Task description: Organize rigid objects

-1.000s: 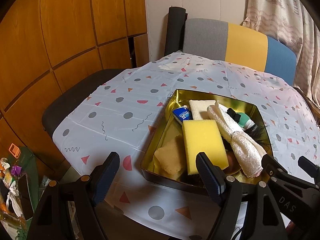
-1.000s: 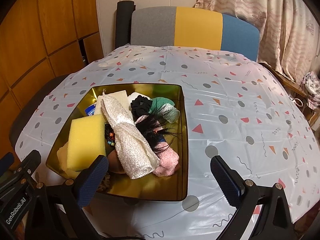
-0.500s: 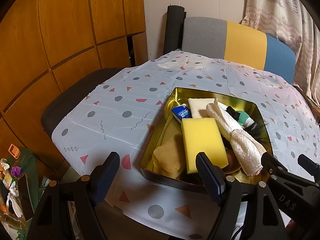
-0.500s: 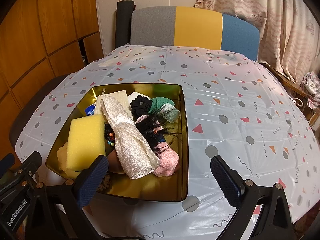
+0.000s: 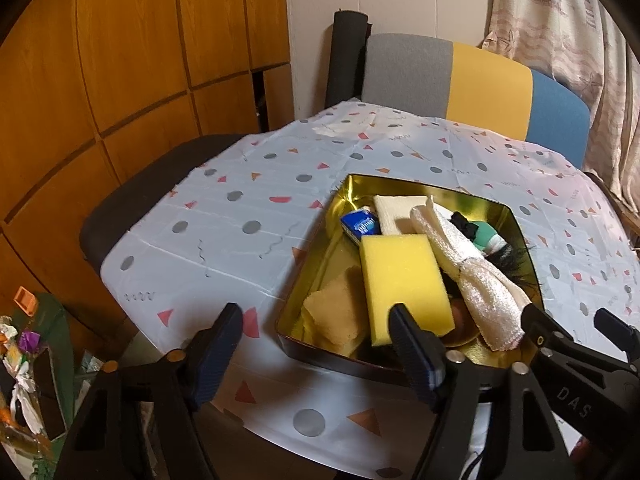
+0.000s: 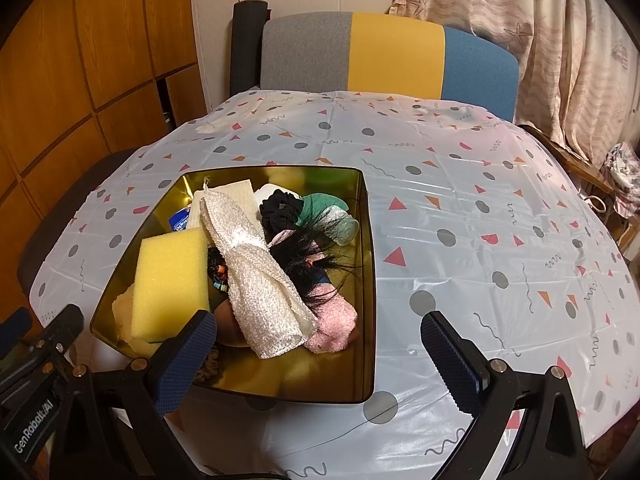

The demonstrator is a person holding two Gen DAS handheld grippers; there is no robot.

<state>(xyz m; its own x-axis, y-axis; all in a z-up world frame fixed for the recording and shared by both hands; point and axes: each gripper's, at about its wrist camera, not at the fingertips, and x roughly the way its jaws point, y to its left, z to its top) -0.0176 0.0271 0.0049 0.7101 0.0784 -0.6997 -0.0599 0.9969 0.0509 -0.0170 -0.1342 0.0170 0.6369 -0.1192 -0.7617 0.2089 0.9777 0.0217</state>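
Gold tin: the shallow gold-coloured metal tin (image 6: 362, 280) sits on the left part of the spotted plastic tablecloth (image 6: 480, 220), piled full.
Left gripper (image 5: 316, 344): fingers spread wide, holding nothing, at the tin's near left corner.
Contents, left to right: yellow foam sponge block (image 6: 172, 280), white knitted cloth (image 6: 256, 280), black hair-like tuft (image 6: 308, 248), pink fluffy cloth (image 6: 332, 320), possibly a clear cup (image 6: 344, 228).
Right gripper (image 6: 320, 344): fingers wide apart, empty.
Progress: everything is gathered in the tin, the cloth around it bare; fits a sort-out pending or a tidy-up done.
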